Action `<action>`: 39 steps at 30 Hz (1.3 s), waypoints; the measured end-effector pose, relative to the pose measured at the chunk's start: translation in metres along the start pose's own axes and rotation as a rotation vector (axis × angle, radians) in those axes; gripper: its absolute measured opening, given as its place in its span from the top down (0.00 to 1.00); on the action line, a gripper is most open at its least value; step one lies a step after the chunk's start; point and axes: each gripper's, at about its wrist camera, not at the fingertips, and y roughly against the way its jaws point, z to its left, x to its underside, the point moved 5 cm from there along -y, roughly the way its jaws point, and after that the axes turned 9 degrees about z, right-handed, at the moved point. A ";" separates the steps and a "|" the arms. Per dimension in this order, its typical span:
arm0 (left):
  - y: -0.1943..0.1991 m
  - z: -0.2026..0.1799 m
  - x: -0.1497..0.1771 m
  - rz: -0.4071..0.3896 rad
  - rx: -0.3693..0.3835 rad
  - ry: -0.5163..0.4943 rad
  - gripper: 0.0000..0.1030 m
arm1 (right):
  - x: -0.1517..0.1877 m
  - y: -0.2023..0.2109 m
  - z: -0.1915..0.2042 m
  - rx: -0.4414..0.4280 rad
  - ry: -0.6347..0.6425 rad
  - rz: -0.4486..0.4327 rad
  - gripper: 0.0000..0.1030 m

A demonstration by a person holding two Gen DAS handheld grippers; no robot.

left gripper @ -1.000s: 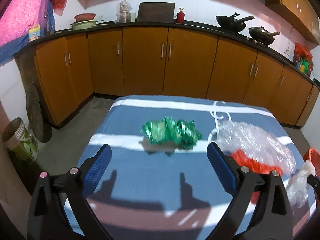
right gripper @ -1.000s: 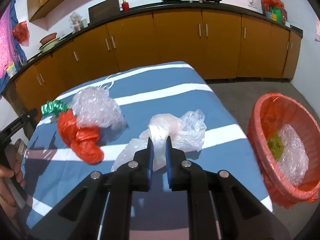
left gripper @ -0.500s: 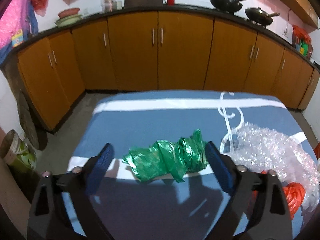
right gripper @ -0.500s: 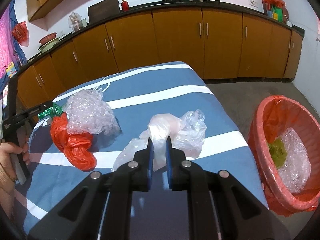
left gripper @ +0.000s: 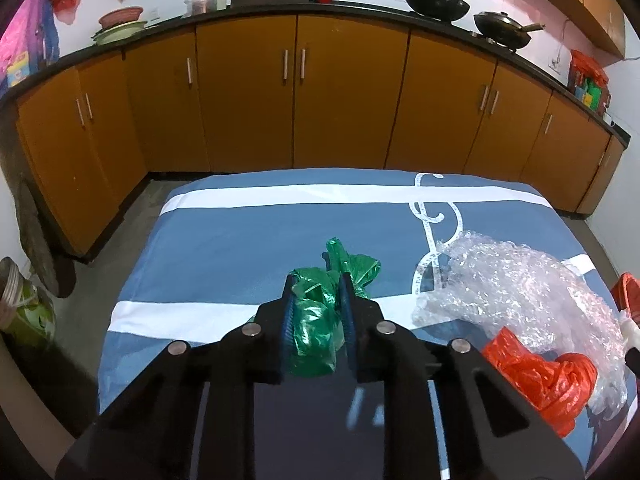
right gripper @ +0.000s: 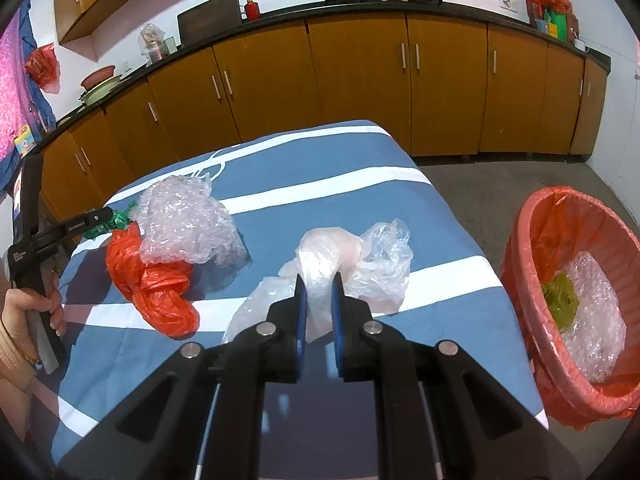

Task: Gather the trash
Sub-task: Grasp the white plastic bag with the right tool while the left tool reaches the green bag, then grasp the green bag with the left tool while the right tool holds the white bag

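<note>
Since a second ago my left gripper (left gripper: 318,292) has pushed forward and clamped its jaws on the green foil wrapper (left gripper: 320,316), which sits on the blue striped tablecloth (left gripper: 240,248). Just to its right lie the bubble wrap (left gripper: 516,292) and the red plastic bag (left gripper: 536,376), touching each other. My right gripper (right gripper: 319,288) stays pinched on the clear plastic bag (right gripper: 360,256). The red-lined bin (right gripper: 532,256) stands beside the table, already holding trash.
</note>
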 end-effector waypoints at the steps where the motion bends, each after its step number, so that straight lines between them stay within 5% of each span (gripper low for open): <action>1: 0.002 0.000 0.000 -0.007 -0.005 0.003 0.81 | 0.000 0.001 0.000 0.000 0.001 -0.003 0.88; 16: 0.058 -0.018 0.011 -0.086 0.024 -0.004 0.82 | -0.002 0.041 0.008 -0.018 0.006 -0.059 0.88; 39: 0.143 -0.114 0.015 -0.167 0.105 -0.144 0.82 | 0.001 0.137 -0.023 0.032 -0.036 -0.177 0.88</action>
